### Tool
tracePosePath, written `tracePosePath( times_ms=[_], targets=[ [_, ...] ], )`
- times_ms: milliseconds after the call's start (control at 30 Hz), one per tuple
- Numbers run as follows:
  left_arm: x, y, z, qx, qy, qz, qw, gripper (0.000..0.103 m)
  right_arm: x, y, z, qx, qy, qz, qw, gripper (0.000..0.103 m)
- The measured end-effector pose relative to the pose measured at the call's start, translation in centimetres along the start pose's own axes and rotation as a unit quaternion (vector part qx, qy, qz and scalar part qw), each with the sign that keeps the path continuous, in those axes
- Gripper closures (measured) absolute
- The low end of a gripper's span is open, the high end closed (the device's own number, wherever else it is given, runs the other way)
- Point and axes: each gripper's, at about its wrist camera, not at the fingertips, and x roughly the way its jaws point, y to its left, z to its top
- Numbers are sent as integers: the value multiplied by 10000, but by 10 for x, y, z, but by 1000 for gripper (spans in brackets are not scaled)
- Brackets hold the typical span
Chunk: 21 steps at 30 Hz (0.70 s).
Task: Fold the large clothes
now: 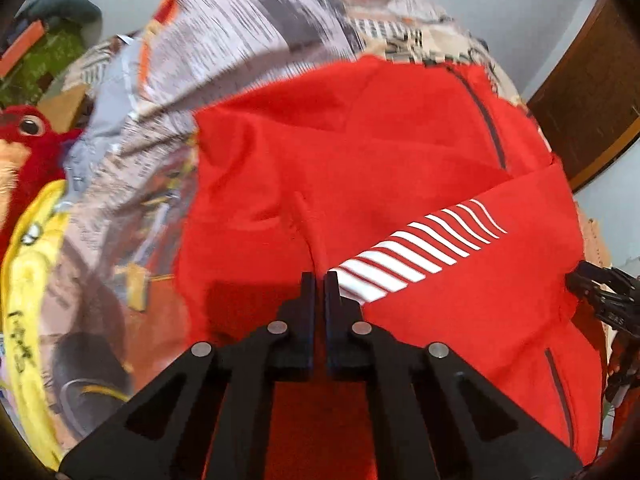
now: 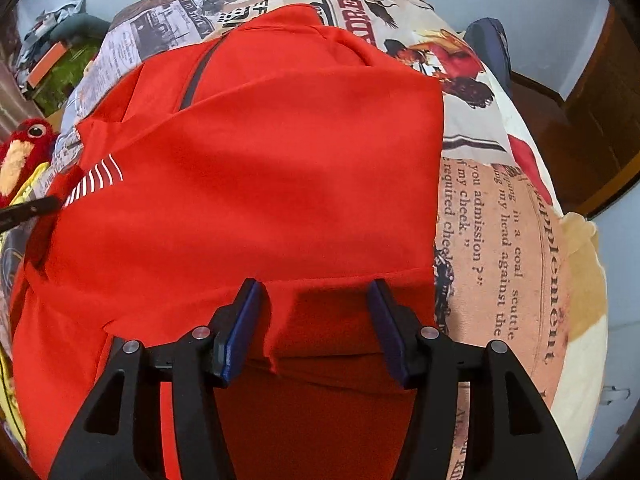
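A large red jacket [image 1: 360, 168] with a dark zipper and white stripes [image 1: 420, 240] lies spread on a bed, partly folded. My left gripper [image 1: 319, 280] is shut on a raised ridge of the red fabric beside the stripes. The jacket also fills the right wrist view [image 2: 260, 180]. My right gripper [image 2: 314, 292] is open, its blue-padded fingers [image 2: 244, 320] spread just above the jacket's near folded edge. The left gripper's tip shows at the left of the right wrist view [image 2: 36, 208]. The right gripper shows at the right edge of the left wrist view [image 1: 600, 296].
The bed has a newspaper-print cover [image 2: 500, 220]. A red plush bird [image 1: 28, 136] and a yellow plush toy [image 1: 32, 272] lie at the left. A dark wooden door [image 1: 588, 92] stands at the right, and clutter [image 2: 52, 60] is piled at the far left.
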Motion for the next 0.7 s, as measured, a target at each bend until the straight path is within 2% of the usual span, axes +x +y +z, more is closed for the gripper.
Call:
tracePosePath(
  times_ms=[133,300,433,533,600,700],
  targets=[
    [-39,14,-23,-124,-236,-96,9996,101,1,-1,0,27,5,3,10000,51],
    [-63,26,-61,-210,-305,-116,9992,101,0,2,1,49,79,-118,9999,50],
    [-58,35,-91,-323,-42,-44,9995,101,-3,2,0,104,197,-233,9995,50],
    [-47,38,-110,-197,264,173,9993,100,-6,0,-3,148,232,-282,9992,50],
    [-45,39,-117,-53,431,344,9985,99,-8,-2,-6,204,254,-304,9990,44],
    [-54,42,-119,-20,395,352,9986,93,-15,-7,-10,273,265,-290,9989,44]
  ],
)
